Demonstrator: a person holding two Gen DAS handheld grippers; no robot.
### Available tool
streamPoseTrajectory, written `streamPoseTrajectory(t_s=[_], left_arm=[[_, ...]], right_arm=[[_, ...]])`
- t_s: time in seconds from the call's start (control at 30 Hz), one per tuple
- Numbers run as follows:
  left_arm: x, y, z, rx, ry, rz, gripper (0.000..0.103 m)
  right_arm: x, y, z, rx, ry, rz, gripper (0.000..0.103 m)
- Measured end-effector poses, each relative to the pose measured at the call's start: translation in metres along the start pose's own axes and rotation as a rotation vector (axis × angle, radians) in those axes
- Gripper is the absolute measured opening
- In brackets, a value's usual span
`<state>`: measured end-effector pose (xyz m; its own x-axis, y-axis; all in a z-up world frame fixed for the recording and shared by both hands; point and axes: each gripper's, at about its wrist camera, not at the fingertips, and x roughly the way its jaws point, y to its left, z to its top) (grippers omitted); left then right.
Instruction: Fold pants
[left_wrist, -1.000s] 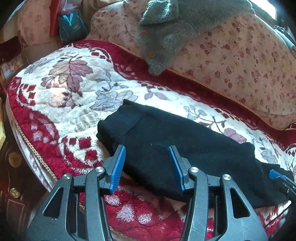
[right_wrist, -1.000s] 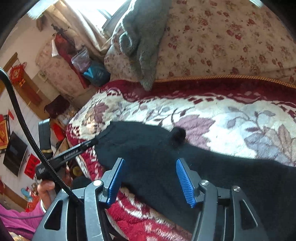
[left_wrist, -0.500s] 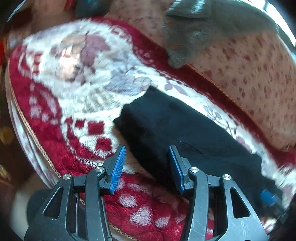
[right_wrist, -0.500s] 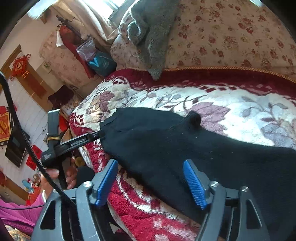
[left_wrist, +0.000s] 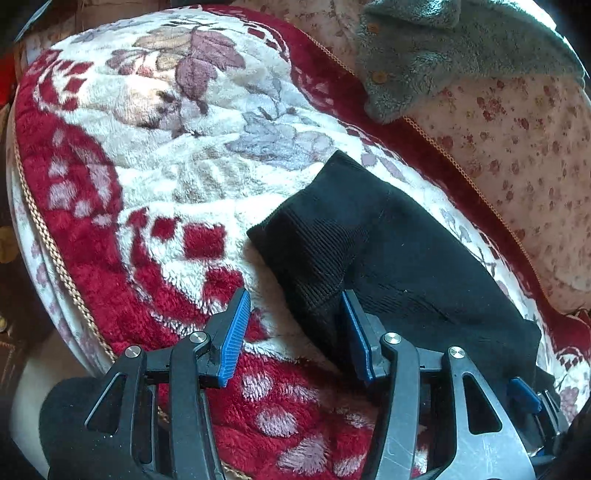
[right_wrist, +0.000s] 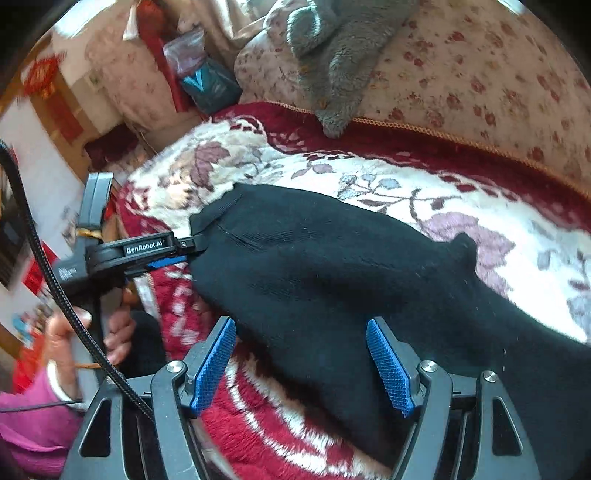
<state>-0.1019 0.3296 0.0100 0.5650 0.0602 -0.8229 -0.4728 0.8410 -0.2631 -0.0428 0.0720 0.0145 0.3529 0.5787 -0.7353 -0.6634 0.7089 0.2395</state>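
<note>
Pants (left_wrist: 399, 258), black and folded lengthwise, lie along the front edge of the blanket (left_wrist: 155, 155). The left gripper (left_wrist: 295, 325) has just widened, jaws apart astride the waistband corner, gripping nothing. The right gripper (right_wrist: 301, 362) has just opened too, jaws spread over the near hem.

Bed covered by a plush blanket (left_wrist: 155, 122): cream centre with mauve and grey leaf pattern, deep red border with pale blossoms, gold cord along the edge. Black pants (left_wrist: 388, 258) lie flat across it, ribbed waistband end toward the near red border, the rest running off to the right. Behind, a rose-print quilt (left_wrist: 517, 140) is bunched along the blanket's far edge, a grey fleece garment (left_wrist: 424, 55) draped over it.
</note>
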Motion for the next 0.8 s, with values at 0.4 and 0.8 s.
streamPoseTrajectory(t_s=[0.4, 0.8], left_arm=[[-0.031, -0.013, 0.0, 0.078, -0.057, -0.029, 0.05], [-0.043, -0.144, -0.035, 0.392, 0.066, -0.282, 0.051]], right_arm=[[-0.003, 0.001, -0.012, -0.084, 0.032, -0.03, 0.072], [-0.113, -0.076, -0.058, 0.288, -0.1, 0.054, 0.065]])
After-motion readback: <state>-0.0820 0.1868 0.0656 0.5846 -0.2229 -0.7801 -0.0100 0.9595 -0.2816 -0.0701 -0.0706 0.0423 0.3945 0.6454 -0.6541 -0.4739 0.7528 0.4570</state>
